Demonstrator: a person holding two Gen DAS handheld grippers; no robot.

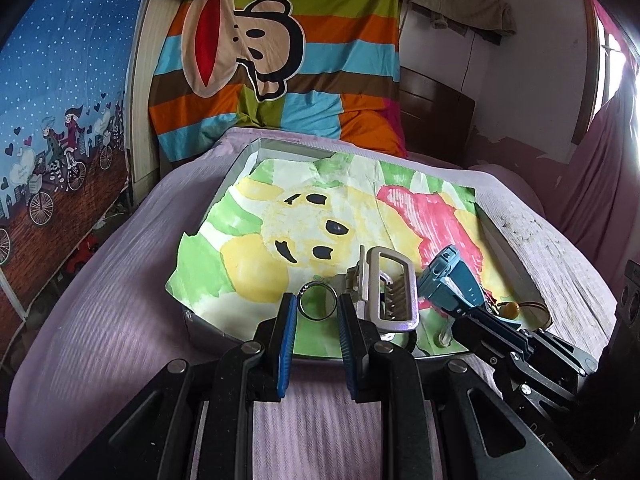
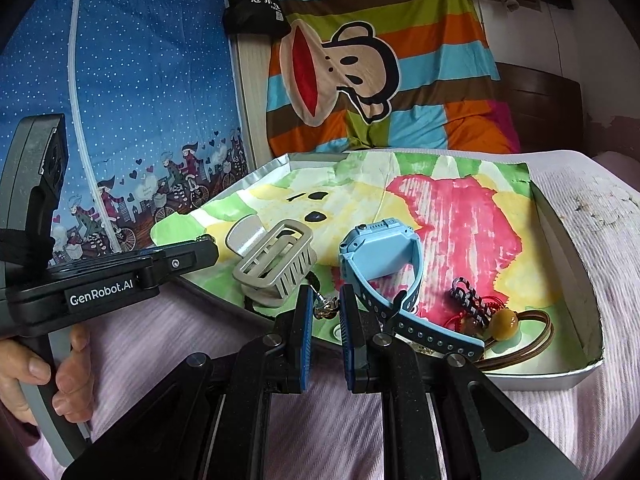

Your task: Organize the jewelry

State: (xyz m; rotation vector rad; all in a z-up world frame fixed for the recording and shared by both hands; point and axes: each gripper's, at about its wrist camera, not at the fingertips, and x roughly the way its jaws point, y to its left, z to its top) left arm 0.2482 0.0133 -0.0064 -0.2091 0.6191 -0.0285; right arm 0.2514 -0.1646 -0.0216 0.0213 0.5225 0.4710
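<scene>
Between the parted pads of the left gripper [image 1: 317,305] a silver ring [image 1: 316,302] stands on edge near the tray's [image 1: 208,322] front rim, ungripped, the right gripper [image 2: 325,307] likewise open farther right.

The left hand-held gripper [image 1: 317,312] has its jaws parted, blue pads [image 1: 287,344] facing each other. The right hand-held gripper [image 2: 326,312] is nearly closed (a narrow gap remains). A hand [image 2: 44,376] wraps the left gripper's handle.
</scene>
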